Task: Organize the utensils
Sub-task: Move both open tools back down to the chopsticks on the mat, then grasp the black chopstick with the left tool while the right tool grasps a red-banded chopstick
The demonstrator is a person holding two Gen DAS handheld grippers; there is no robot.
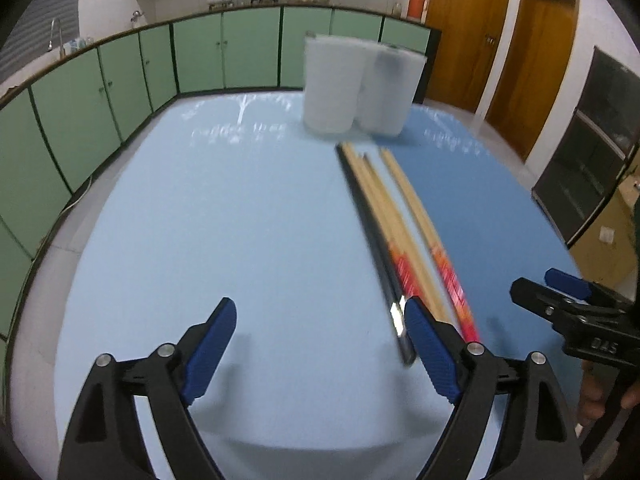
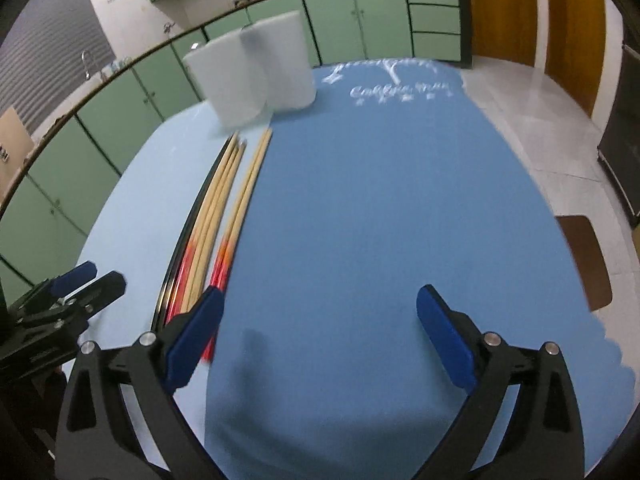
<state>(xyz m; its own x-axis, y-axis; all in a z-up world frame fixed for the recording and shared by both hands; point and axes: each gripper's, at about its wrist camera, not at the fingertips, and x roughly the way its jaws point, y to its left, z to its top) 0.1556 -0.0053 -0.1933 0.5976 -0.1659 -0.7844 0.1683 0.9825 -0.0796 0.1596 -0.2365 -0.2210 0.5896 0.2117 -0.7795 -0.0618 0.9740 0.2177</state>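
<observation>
Left wrist view: the left gripper is spread wide and empty; motion-blurred wooden chopsticks with red ends are partly hidden behind its right finger. The right gripper is likewise wide, beside the chopsticks on the blue table mat.

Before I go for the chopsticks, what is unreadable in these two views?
- Chopsticks: motion blur in both views; exact count unclear.
- Their near ends: left view, behind the left tool; right view, behind the right tool.
- White containers: blurred, insides hidden by their walls.
- Mat lettering: too blurred to read.
</observation>
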